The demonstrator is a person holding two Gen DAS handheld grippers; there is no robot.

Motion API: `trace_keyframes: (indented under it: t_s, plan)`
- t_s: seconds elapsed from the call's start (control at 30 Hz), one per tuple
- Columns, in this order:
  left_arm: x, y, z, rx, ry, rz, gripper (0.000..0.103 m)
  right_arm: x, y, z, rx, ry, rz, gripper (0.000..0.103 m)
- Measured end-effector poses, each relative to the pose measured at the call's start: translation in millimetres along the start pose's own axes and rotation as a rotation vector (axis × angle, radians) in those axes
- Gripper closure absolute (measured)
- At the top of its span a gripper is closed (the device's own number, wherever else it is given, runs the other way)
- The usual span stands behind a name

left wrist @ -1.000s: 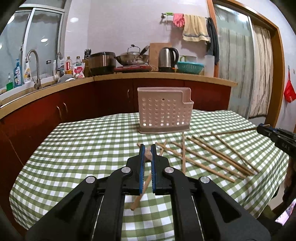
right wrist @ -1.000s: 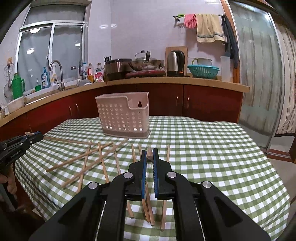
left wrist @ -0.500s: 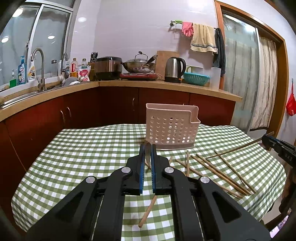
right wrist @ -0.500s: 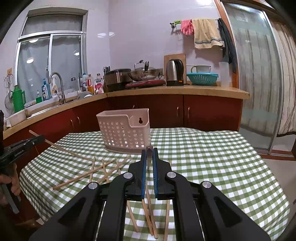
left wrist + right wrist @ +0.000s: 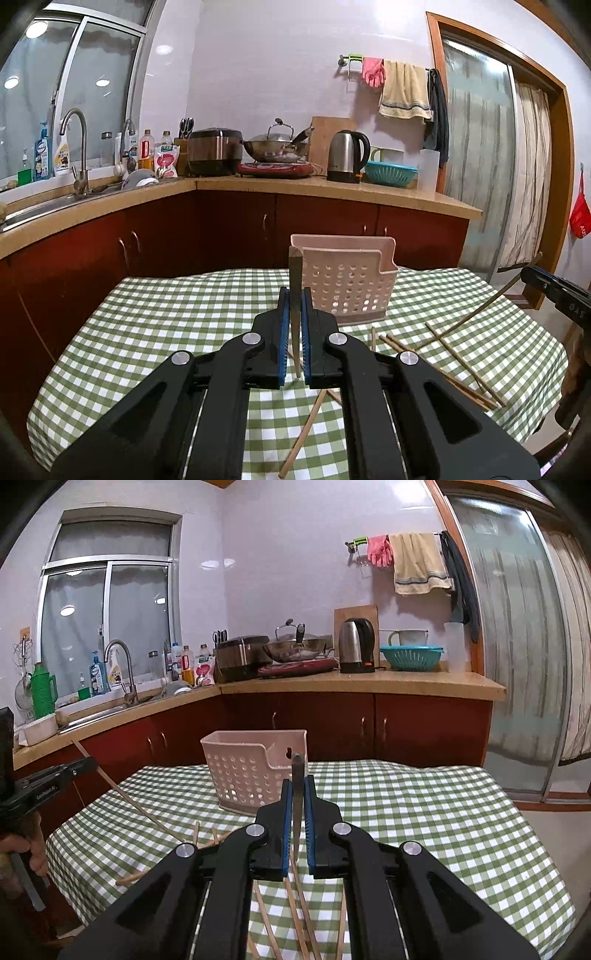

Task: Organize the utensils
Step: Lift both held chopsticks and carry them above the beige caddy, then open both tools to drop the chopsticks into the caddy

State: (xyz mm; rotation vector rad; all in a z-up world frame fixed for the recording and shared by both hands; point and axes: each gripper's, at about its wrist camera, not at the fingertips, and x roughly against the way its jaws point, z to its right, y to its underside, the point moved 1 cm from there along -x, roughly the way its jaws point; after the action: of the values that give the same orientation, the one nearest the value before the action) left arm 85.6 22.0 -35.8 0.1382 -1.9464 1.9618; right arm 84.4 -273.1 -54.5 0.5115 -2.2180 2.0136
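Pinching one chopstick (image 5: 295,280) each, the left gripper (image 5: 294,314) and right gripper (image 5: 297,801) hold theirs above the checked table (image 5: 147,332), near the pink basket (image 5: 351,280).

I'm looking into a home kitchen: a sink with faucet (image 5: 75,147), wok (image 5: 275,146) on a cooktop, electric kettle (image 5: 347,157), red cabinets (image 5: 229,229), towels (image 5: 404,90) hanging on the wall.
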Motion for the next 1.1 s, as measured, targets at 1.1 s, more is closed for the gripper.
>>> trace_keyframes:
  t_s: [1.1]
  plan:
    - [-116,-114,10,0.01,0.081,0.083,0.097,-143,-107,1,-0.014,-0.119,0.072,0.096]
